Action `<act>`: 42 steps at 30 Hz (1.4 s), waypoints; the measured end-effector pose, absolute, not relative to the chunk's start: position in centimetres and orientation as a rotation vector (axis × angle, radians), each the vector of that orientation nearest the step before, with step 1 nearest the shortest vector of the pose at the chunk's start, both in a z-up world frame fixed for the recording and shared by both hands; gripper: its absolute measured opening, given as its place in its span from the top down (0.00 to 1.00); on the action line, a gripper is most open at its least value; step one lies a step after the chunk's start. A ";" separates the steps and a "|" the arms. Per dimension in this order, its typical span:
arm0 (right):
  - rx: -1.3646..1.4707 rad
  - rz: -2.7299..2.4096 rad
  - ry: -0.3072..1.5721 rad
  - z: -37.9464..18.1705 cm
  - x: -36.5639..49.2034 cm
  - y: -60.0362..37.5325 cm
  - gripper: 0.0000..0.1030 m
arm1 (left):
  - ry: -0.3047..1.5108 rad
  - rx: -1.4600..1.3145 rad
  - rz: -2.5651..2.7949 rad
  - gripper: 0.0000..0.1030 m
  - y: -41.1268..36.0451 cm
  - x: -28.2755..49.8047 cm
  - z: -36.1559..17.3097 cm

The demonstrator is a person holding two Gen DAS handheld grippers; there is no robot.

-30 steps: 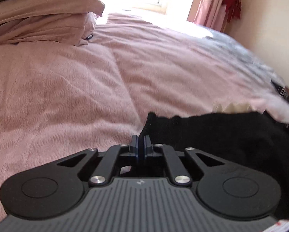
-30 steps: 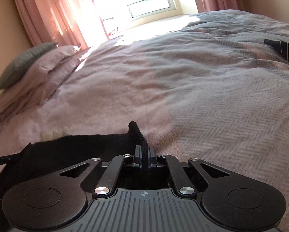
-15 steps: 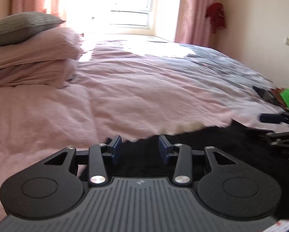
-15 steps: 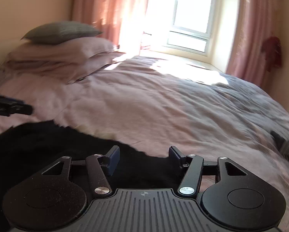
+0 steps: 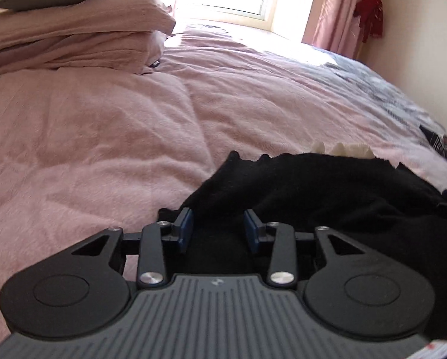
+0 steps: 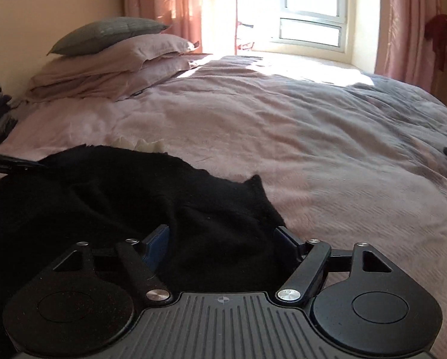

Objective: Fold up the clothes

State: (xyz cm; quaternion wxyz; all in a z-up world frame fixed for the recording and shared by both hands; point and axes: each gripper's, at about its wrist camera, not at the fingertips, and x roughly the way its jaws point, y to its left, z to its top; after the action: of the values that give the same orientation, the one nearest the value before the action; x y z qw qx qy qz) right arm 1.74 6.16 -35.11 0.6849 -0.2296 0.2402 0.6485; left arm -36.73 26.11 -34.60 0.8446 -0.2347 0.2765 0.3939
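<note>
So the black garment point(image 5: 328, 197) is lying in a loose heap on the pink bedspread point(image 5: 103, 149), on the near side of the bed, well short of the stacked pillows point(image 5: 74, 39) by the window end. A bit of white trim point(image 5: 343, 149) pokes out from its far edge.

Left gripper point(image 5: 218, 229): jaws partly apart and closing in a bit, black cloth sitting between the blue pads point(image 5: 187, 227) but nothing squeezed as far as I can see. Right gripper point(image 6: 223, 239): jaws spreading wide, a fold of the same garment humped up between them, not pinched either.

What worries me from here:
- the cloth is bunched, not flat, so any fold made now would probably bake in the wrinkles
- that pointy corner point(image 6: 258, 185) on the right side is curled up and could flop back over itself
- the fabric is fuzzy and looks like it could snag on a pad, so pulling a gripper away might drag the edge along
- black on black, hard to tell one layer from two, easy to grab the wrong thickness
</note>
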 end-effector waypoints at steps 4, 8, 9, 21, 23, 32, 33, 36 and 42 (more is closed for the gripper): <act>-0.437 1.395 0.517 -32.6 -0.4 2.2 0.30 | 0.543 -0.430 0.870 0.66 22.4 -38.6 -32.4; -0.375 1.408 0.585 -32.3 -2.9 -2.6 0.30 | 0.558 -0.451 0.831 0.65 17.7 -39.6 -32.3; -0.395 1.398 0.612 -33.0 -3.3 -3.0 0.30 | 0.577 -0.461 0.830 0.64 17.0 -39.6 -32.9; -0.315 1.273 0.744 -30.6 -7.1 -8.0 0.30 | 0.686 -0.514 0.951 0.47 9.9 -40.7 -29.8; -0.316 1.263 0.782 -30.7 -8.1 -9.2 0.30 | 0.711 -0.540 0.945 0.45 8.3 -41.1 -29.6; -0.309 1.274 0.886 -31.1 -11.4 -13.1 0.30 | 0.785 -0.499 0.928 0.38 2.7 -42.0 -28.6; -0.308 1.277 0.885 -31.0 -11.6 -13.4 0.30 | 0.785 -0.492 0.927 0.38 2.3 -42.1 -28.4; -0.306 1.287 0.881 -30.7 -11.9 -14.0 0.30 | 0.783 -0.476 0.913 0.37 1.3 -42.2 -28.0; -0.272 1.282 0.886 -30.6 -11.3 -14.4 0.30 | 0.781 -0.468 0.903 0.37 1.0 -42.2 -27.9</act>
State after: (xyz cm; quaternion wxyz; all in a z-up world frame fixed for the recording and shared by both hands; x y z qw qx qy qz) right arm -11.31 -14.35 -30.61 0.7032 -0.1223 0.3984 0.5761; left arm -42.21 1.00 -27.89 0.8013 -0.2183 0.3642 0.4214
